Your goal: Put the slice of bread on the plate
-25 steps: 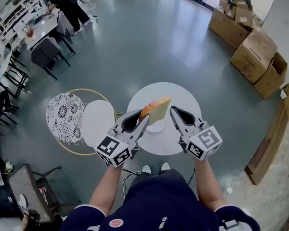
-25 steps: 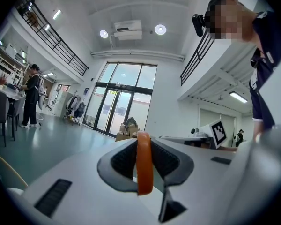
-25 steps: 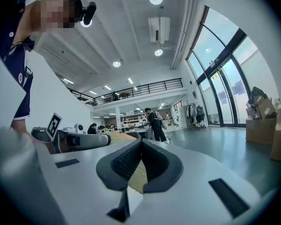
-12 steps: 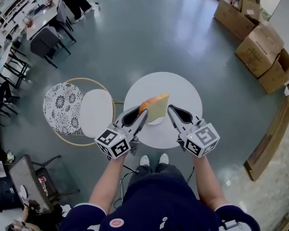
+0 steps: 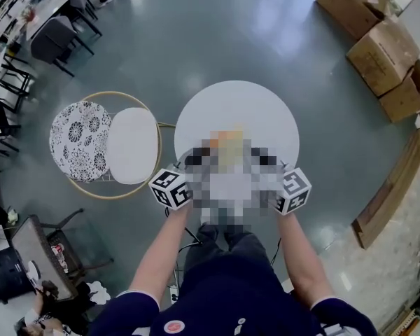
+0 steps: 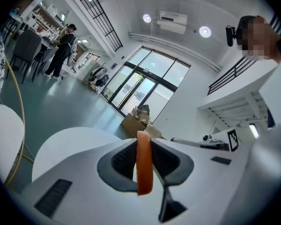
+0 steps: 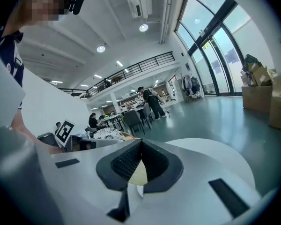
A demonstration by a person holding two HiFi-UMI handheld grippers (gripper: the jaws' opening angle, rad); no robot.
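At the far left, the patterned stool (image 5: 80, 141) and the white round seat (image 5: 131, 145) beside it stood on the floor, well apart from the work. What had changed was the height of our hands. Over the last second both claws had come down together toward the round white tabletop (image 5: 266, 110), and the left wrist had rolled as it sank. We took that to mean the carry was over and the lowering toward the plate had begun, with the release not yet made.

The left claw (image 6: 144, 145) was clamped on the slice of bread (image 6: 144, 170), its jaws kept apart only by the slice's thickness. In the left gripper view the slice stood on edge, with its orange crust turned back at the camera. Its long axis ran up and down, and its flat faces lay against the two pads. It pointed away from us, toward the far side of the tabletop, and hung over the tabletop's near middle. In the head view only a strip of crust showed past a blurred patch. The patch also hid the plate, so we could not say how close the slice was to it.

To the right, the right claw (image 7: 140, 146) had its tips together and gripped nothing. The pale shape low in its gap was probably the slice's face beyond. Cardboard boxes (image 5: 388, 54) sat at the far right.
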